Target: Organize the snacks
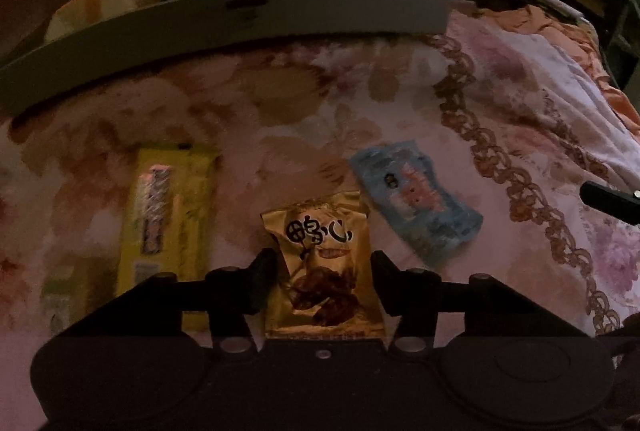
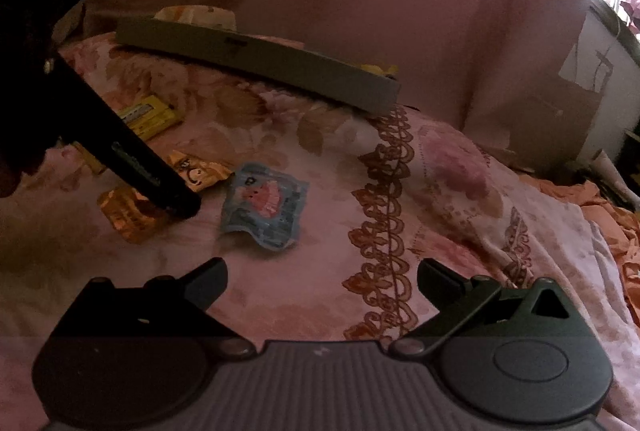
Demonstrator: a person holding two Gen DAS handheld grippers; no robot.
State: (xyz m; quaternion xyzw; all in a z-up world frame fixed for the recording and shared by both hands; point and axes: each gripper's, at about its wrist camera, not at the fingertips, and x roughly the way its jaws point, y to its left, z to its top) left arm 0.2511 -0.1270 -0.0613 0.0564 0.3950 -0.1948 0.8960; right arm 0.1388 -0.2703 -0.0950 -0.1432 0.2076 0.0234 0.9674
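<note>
Currently gripping the gold packet (image 1: 320,231) with the left claw (image 1: 322,263), pads seemingly pressing in at both side edges, with the pack lying flat on the bed (image 1: 280,103) between the yellow packet (image 1: 168,215) and the blue packet (image 1: 416,199), well short of the grey tray (image 1: 240,27) along the bed's far edge. Risking a slip here: pinching only slick, puffy foil, so likely squirting out or folding on lifting. Possibly snagging the soft floral cover too, digging fingertips into the bedding and dragging it up. Keeping the right claw (image 2: 322,279) spread wide and holding nothing, hovering over the bed near the blue packet; possibly crowding the left one, given neighbouring targets. Also chancing a drop short of the tray, landing back on the cover.
</note>
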